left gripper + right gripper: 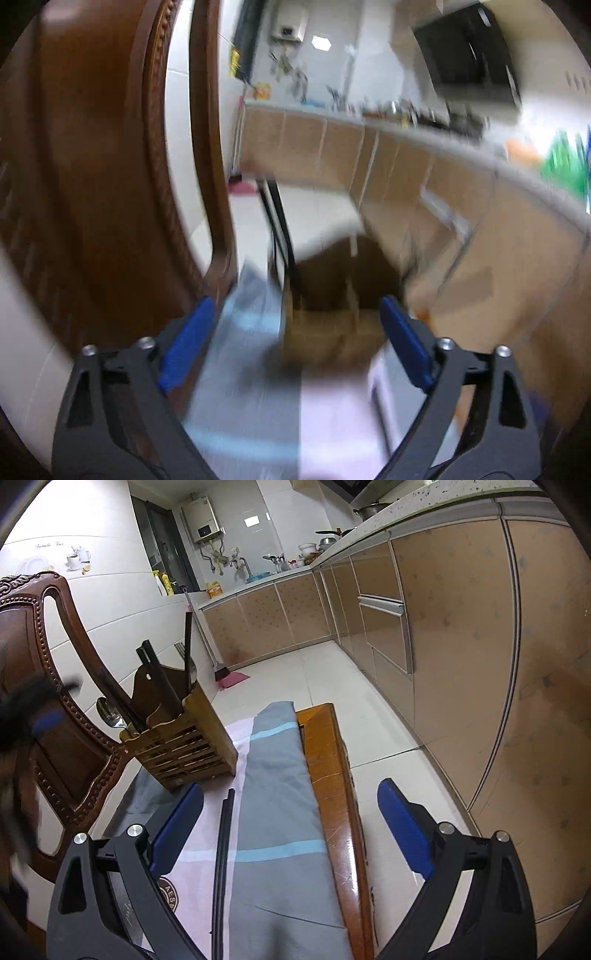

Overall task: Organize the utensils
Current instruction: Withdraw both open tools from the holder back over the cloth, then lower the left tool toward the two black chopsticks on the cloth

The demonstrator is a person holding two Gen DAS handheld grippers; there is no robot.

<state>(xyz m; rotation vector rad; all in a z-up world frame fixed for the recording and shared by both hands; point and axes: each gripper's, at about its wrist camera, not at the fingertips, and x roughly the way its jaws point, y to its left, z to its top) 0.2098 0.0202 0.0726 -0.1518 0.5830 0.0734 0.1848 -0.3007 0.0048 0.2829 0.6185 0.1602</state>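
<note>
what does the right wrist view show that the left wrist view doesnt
Only the right wrist view shows the wooden utensil holder with a spoon and dark chopsticks standing in it, plus a loose pair of chopsticks lying on the cloth between the open right gripper fingers.

Only the left wrist view, which is blurred, shows the open left gripper close up, nothing clearly between its fingers.

Both show the carved wooden chair, the grey striped cloth, the tan cabinets and the white tiled floor.

a white tiled floor point(325, 686), white tiled walls point(110, 602), long beige cabinets point(461, 635) and a carved dark wooden chair point(55, 701).
</note>
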